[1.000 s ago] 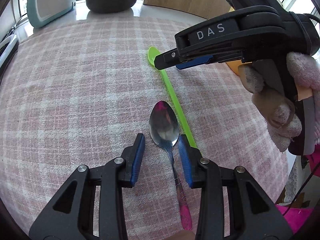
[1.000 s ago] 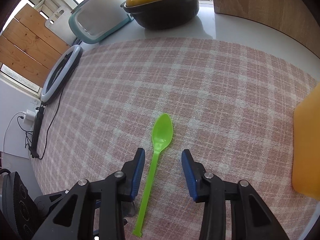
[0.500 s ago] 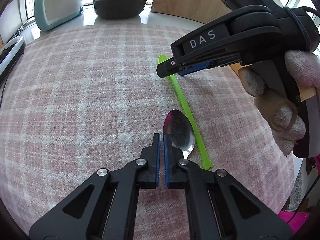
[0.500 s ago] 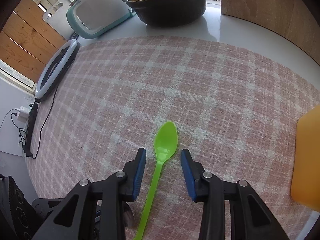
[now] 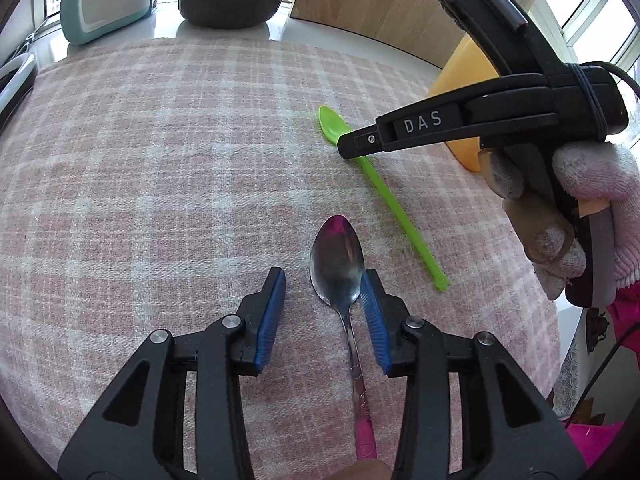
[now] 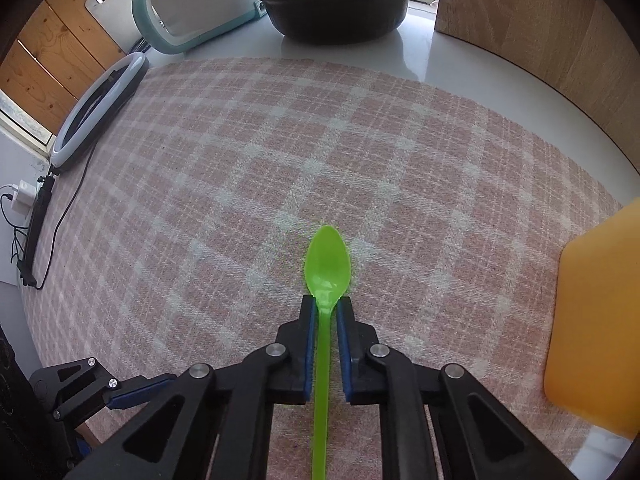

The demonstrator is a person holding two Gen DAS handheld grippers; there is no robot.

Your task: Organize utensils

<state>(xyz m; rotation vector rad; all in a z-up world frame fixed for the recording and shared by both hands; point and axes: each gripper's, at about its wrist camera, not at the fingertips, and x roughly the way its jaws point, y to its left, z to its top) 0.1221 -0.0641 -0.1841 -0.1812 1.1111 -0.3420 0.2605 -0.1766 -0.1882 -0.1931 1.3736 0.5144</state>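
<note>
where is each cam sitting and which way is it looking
Left wrist: rides the left gripper, facing forward over the plaid cloth at the metal spoon; the gloved right hand shows.
Right wrist: rides the right gripper, looking along the green spoon toward the pot; the left gripper shows at lower left.
Shared: green spoon, cloth, pot, orange board.

The metal spoon (image 5: pixel 339 263)'s pink handle end and the green spoon (image 6: pixel 326 280)'s handle tip run off the bottom edges.

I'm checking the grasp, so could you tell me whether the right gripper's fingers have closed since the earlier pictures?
Yes. The right gripper has narrowed onto the green plastic spoon, which lies on the pink checked cloth.
</note>
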